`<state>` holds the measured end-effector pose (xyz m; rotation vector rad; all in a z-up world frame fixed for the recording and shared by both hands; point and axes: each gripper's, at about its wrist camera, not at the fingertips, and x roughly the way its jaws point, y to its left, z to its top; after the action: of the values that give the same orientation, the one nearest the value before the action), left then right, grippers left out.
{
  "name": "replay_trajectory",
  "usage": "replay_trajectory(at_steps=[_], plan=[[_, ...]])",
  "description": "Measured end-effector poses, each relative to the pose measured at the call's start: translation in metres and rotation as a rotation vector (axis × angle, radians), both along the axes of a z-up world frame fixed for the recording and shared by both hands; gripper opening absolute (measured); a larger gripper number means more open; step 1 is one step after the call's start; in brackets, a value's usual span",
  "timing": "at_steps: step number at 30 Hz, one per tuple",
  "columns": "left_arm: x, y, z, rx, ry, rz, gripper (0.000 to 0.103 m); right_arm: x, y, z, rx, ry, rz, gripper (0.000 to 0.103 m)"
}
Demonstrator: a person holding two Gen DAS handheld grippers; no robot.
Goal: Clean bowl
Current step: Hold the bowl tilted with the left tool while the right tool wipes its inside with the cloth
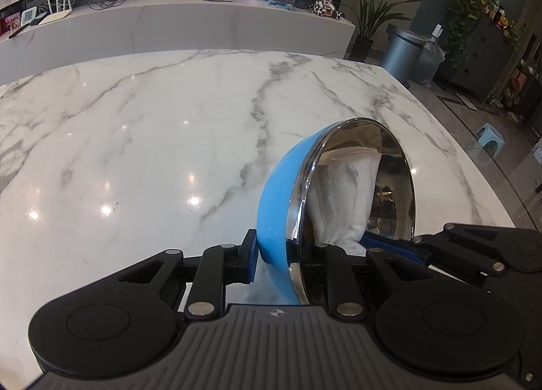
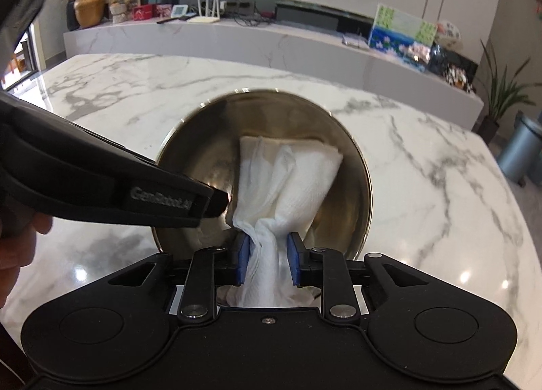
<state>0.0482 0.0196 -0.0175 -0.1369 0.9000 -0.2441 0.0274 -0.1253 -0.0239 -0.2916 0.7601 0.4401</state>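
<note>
Right wrist view: right gripper pinches a white cloth inside the tilted bowl, whose rim the left gripper clamps above the marble table; hard wiping could twist it loose.

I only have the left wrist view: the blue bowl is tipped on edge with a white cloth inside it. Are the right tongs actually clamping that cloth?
Observer: Yes. The right tongs are shut on the cloth, which is bunched between their blue pads.
Reviewer: Where does the cloth's far end sit?
Observer: Its folded end lies against the inside of the bowl, deep in the metal hollow.
Reviewer: Is anything of the person visible?
Observer: Part of a hand shows at the left edge, beside the body of the left tongs, which grip the bowl's rim.
</note>
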Motion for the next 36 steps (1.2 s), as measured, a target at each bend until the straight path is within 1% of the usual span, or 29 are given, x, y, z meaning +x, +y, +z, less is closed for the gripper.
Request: replay_trajectory(at_steps=[3,4,5,9,12,15,17,20,33,36], plan=[[0.001,-0.002,0.0,0.002,0.002,-0.009,0.018,0.0,0.0,-0.001,0.003,0.019,-0.009,0.02],[0.001,-0.002,-0.001,0.004,0.002,-0.009,0.018,0.0,0.0,-0.001,0.007,0.023,-0.007,0.018],[0.001,-0.003,-0.001,0.006,0.002,-0.009,0.018,0.0,-0.001,0.0,0.024,0.033,-0.003,0.015],[0.002,-0.003,-0.001,0.005,0.005,-0.008,0.018,-0.003,-0.005,0.001,0.09,0.068,0.028,0.015],[0.001,-0.006,0.0,0.006,0.006,-0.007,0.018,-0.002,-0.003,-0.001,0.069,0.077,0.03,0.015],[0.0,-0.011,0.0,0.008,0.008,-0.008,0.018,0.0,-0.003,-0.002,0.056,0.08,0.005,0.014],[0.0,-0.012,-0.001,0.01,0.008,-0.012,0.018,-0.001,-0.001,-0.002,0.02,0.06,-0.011,0.014],[0.0,-0.013,-0.002,0.014,0.008,-0.017,0.018,-0.003,0.001,-0.004,0.005,0.053,-0.01,0.015],[0.0,-0.014,-0.002,0.026,0.003,-0.022,0.018,0.0,-0.004,-0.004,0.052,0.082,-0.036,0.016],[0.0,-0.014,-0.002,0.029,0.002,-0.024,0.018,0.001,-0.007,-0.003,0.085,0.098,-0.05,0.016]])
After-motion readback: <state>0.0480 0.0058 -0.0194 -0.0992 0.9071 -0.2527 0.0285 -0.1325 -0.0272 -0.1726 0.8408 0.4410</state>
